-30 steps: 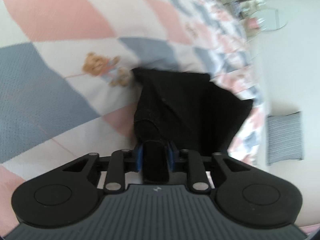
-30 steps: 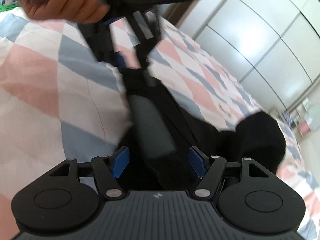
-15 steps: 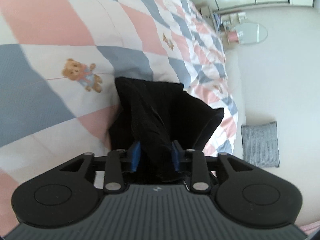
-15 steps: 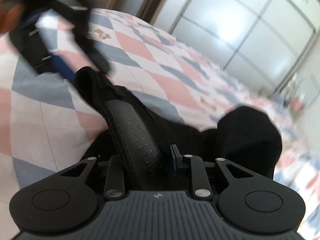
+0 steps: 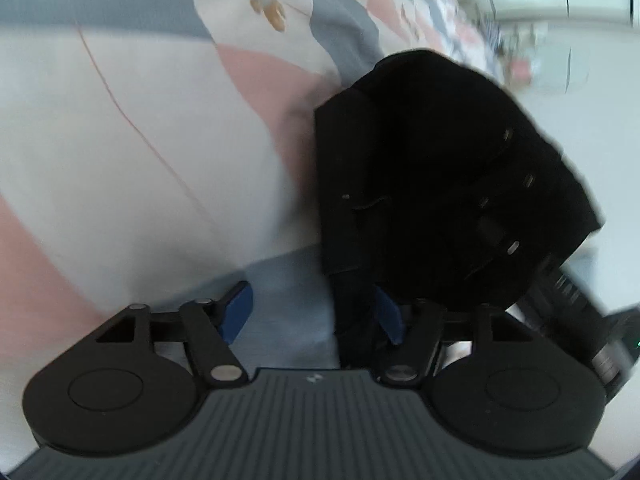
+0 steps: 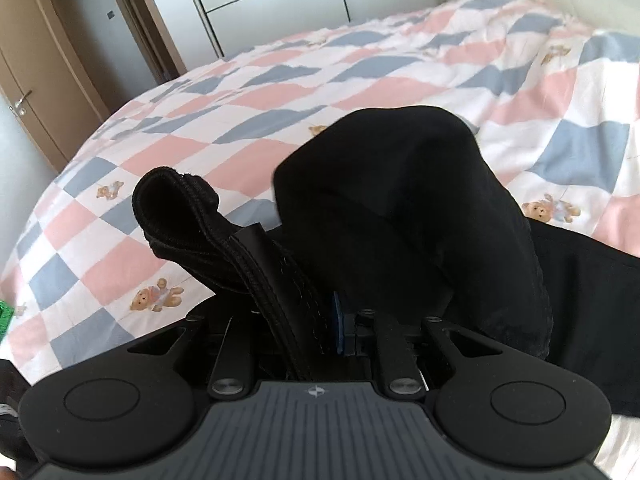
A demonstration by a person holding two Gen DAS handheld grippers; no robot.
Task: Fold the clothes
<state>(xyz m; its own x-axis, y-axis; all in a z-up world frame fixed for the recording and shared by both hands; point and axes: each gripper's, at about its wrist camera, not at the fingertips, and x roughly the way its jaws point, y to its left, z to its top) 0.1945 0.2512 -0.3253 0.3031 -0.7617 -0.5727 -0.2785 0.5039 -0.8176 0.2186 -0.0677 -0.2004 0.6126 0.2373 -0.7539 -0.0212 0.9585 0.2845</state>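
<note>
1. A black garment (image 6: 404, 208) is lying bunched on the bed, its thick stitched waistband (image 6: 272, 276) curling up toward you in the right wrist view.
2. Your right gripper (image 6: 320, 320) is pinching that waistband, its fingers pressed together on the cloth with only a sliver of blue pad showing.
3. Your left gripper (image 5: 312, 312) is spread wide, its blue pads (image 5: 238, 312) well apart; the garment's edge (image 5: 420, 184) is hanging in front of the right-hand pad, but nothing is gripped between them.
4. The bedspread (image 6: 360, 76) under the garment is showing pink, grey-blue and white diamonds with small teddy bears (image 6: 158, 298).
5. Beyond the bed, pale wardrobe doors (image 6: 280, 4) and a brown door (image 6: 36, 76) are standing against the far wall.
</note>
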